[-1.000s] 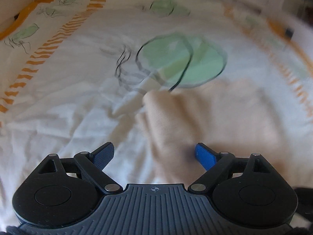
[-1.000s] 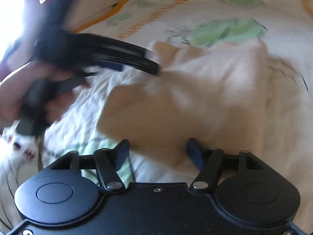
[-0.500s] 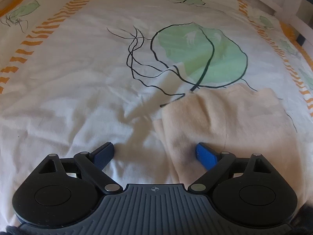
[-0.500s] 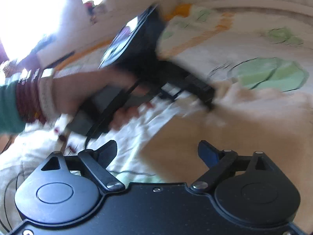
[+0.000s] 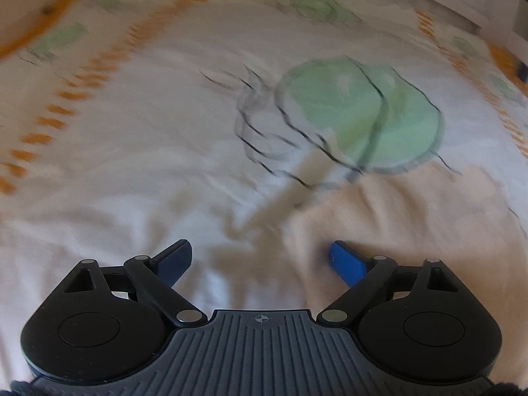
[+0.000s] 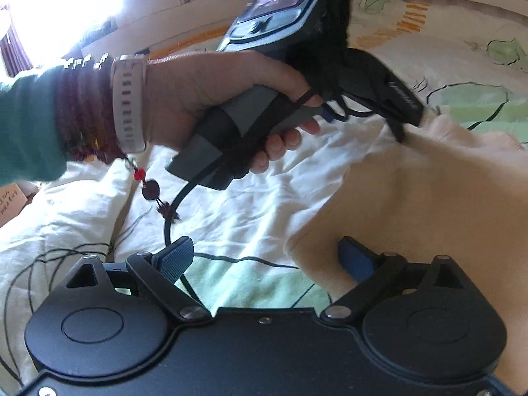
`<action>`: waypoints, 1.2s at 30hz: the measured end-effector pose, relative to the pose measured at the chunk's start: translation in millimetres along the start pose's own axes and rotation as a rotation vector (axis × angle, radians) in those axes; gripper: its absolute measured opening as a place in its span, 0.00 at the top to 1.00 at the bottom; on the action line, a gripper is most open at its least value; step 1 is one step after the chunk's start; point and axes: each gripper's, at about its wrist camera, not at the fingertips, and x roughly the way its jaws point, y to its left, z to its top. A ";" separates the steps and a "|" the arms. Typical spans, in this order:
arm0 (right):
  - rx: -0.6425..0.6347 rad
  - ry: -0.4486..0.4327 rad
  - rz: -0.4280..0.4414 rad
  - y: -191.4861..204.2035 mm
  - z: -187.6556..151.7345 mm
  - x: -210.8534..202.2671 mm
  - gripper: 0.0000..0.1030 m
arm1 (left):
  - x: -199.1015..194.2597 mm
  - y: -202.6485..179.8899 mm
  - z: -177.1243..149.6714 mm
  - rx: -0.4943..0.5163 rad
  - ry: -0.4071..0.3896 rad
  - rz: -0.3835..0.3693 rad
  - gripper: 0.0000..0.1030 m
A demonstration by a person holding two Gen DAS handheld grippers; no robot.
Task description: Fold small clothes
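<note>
Legibly, almost no writing: the black finger arm of the left gripper [image 6: 401, 132], seen from the right wrist view, carries pale lettering too blurred to read, and a brown scrap [image 6: 10, 201] at the left edge bears handwriting I cannot make out.

Task item: a cream garment [image 5: 412, 227] [image 6: 429, 204], soft plain knit-like cloth with no print, lying flat on the bedsheet [image 5: 132, 181] [image 6: 231, 217]. It lies just below the sheet's large green leaf print [image 5: 363, 115], its upper edge touching the leaf's outline. Sheet is white with black line drawing and orange dashed borders. Left wrist view is motion-blurred.

Left gripper [image 5: 260, 257]: jaws spread wide, nothing pinched; right blue pad over the garment's left part, left pad over bare sheet. From the right wrist view its tips sit at the garment's far left corner; whether they touch the cloth I cannot tell. A hand [image 6: 214, 99] in a green sleeve, with a pale watch strap and dark red bracelets, holds its grey handle.

Right gripper [image 6: 267, 257]: jaws opening, nothing clamped; right pad lies over the garment's near edge, left pad over sheet.

Versus one second ago: the right gripper's jaws stand visibly wider, and the left gripper and hand now fill more of the right wrist view. In the left wrist view the garment has shifted right.
</note>
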 end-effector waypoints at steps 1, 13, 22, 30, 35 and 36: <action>0.011 -0.020 -0.004 -1.8 0.2 -7.6 0.07 | -6.5 1.8 2.0 -0.020 -0.020 0.015 0.12; 0.077 -0.189 -0.215 -74.1 24.8 -69.6 0.00 | -30.6 -26.8 14.9 0.013 -0.065 -0.106 0.12; 0.109 0.027 -0.300 -142.6 30.0 -16.7 0.00 | 19.3 -18.3 -8.9 0.003 0.032 -0.103 0.01; 0.074 0.026 -0.313 -131.0 33.4 -27.3 0.00 | -17.6 -16.2 -3.4 -0.016 -0.013 -0.081 0.02; 0.117 -0.042 -0.316 -124.5 24.2 -45.5 0.00 | -69.6 -13.1 -29.8 -0.014 -0.083 -0.172 0.02; 0.131 -0.048 -0.322 -123.5 20.4 -50.1 0.00 | -73.8 -14.7 -37.9 0.007 -0.078 -0.175 0.02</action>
